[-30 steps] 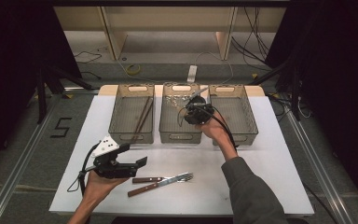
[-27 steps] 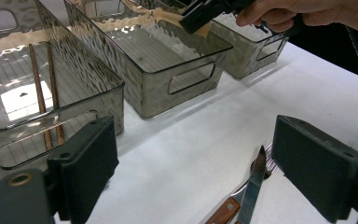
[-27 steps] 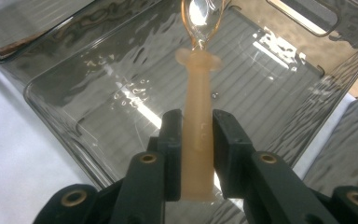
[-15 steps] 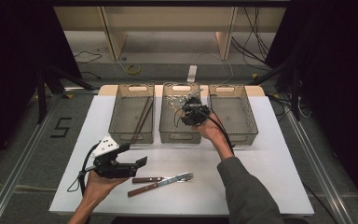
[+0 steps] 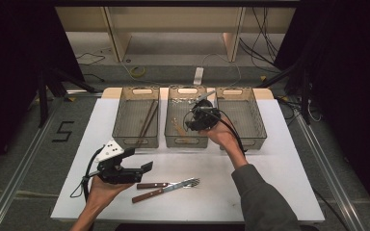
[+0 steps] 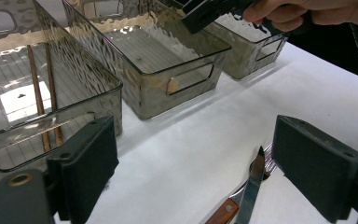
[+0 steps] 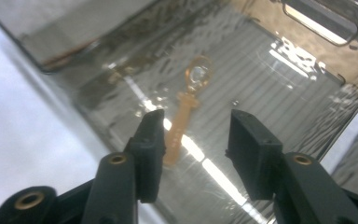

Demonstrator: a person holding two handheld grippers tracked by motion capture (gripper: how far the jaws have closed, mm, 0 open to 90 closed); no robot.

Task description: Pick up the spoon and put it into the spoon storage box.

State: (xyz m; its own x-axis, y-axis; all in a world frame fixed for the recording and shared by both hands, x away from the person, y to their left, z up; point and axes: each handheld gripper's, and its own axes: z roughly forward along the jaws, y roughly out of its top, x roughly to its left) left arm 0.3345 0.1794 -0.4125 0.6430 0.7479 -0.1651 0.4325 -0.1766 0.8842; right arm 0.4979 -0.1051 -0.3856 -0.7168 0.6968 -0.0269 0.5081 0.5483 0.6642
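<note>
My right gripper point(image 5: 191, 125) hangs over the middle bin point(image 5: 187, 143). In the right gripper view its jaws point(image 7: 195, 117) have just been opening and stand apart with nothing pressed between them. Below them a golden spoon point(image 7: 184, 116) lies on the bin's ribbed floor point(image 5: 178, 129). My left gripper point(image 5: 142, 160) rests open near the table's front left. Just ahead of its pads point(image 6: 86, 163) lie a wood-handled knife point(image 6: 253, 186) and a fork point(image 6: 270, 161), side by side on the white table point(image 5: 151, 185).
Three smoky clear bins stand in a row at the back. The left bin point(image 5: 136, 142) holds two chopsticks point(image 5: 147, 120). The right bin point(image 5: 243, 144) has bare floor showing. White table surface point(image 5: 279, 159) stretches in front of the bins.
The right hand has edged slightly left over the middle bin. The left hand, the knife and the fork have stayed where they were.
</note>
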